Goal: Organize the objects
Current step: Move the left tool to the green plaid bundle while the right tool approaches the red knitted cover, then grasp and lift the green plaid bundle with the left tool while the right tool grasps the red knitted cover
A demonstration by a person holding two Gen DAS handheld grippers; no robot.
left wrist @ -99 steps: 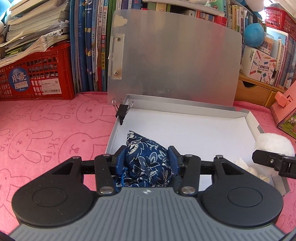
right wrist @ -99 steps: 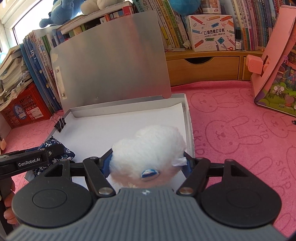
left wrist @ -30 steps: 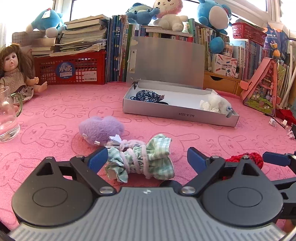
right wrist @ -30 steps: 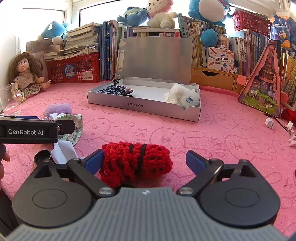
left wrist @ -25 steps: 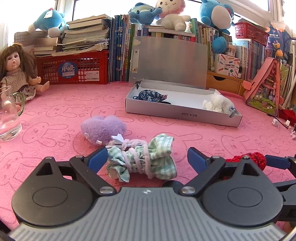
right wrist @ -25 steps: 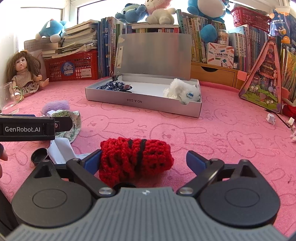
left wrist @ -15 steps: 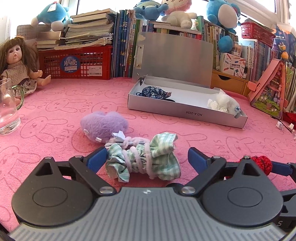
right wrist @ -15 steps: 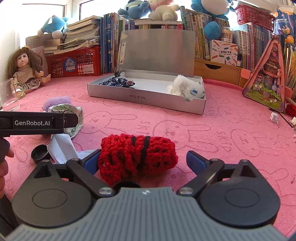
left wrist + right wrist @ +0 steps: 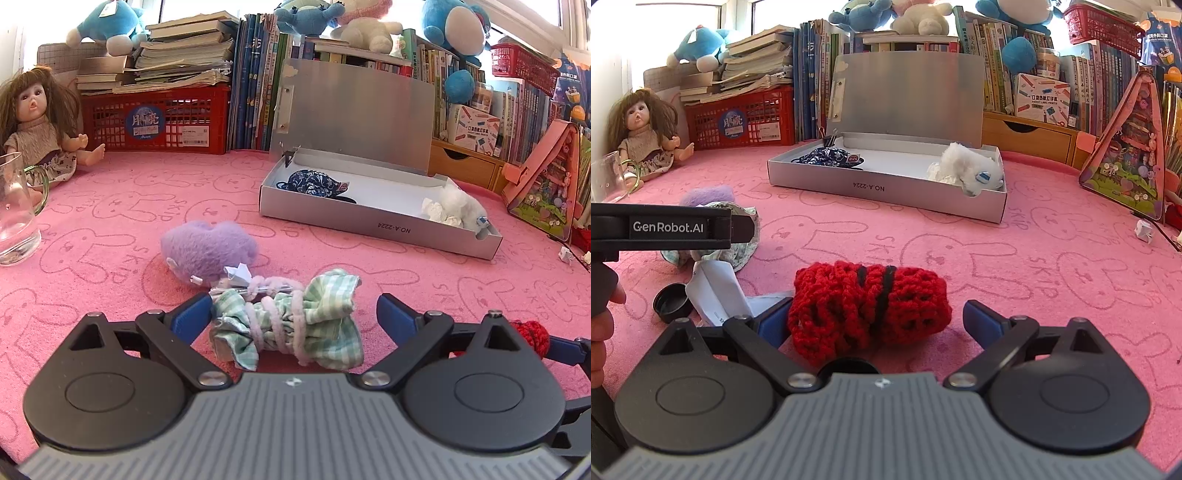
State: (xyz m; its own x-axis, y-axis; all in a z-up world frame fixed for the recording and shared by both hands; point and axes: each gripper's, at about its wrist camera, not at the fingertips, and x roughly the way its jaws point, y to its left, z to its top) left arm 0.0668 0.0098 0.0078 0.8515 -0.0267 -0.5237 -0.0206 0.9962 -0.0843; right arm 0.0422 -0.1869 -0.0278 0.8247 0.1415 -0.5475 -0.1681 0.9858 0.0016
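My left gripper (image 9: pixel 295 314) is open, its blue fingers on either side of a green checked cloth bundle (image 9: pixel 291 321) wrapped in pink cord on the pink mat. Just behind it lies a fluffy purple piece (image 9: pixel 208 249). My right gripper (image 9: pixel 877 321) is open around a red knitted roll (image 9: pixel 868 302) with black stripes. The open silver box (image 9: pixel 373 225) stands farther back; it holds a blue patterned pouch (image 9: pixel 314 182) at its left end and a white fluffy toy (image 9: pixel 460 208) at its right end. In the right wrist view the box (image 9: pixel 882 186) sits centre-back.
A doll (image 9: pixel 35 125) and a glass jug (image 9: pixel 14 210) stand at the left. Red crate (image 9: pixel 155 123), books and plush toys line the back. A pink toy house (image 9: pixel 1126 147) is at the right. A black cap (image 9: pixel 672 302) and paper (image 9: pixel 714 288) lie by the left gripper's body (image 9: pixel 670 227).
Both grippers let go of the blue pouch and white toy in the box, drew back, and now stand open around the checked bundle and the red roll, edging slightly closer.
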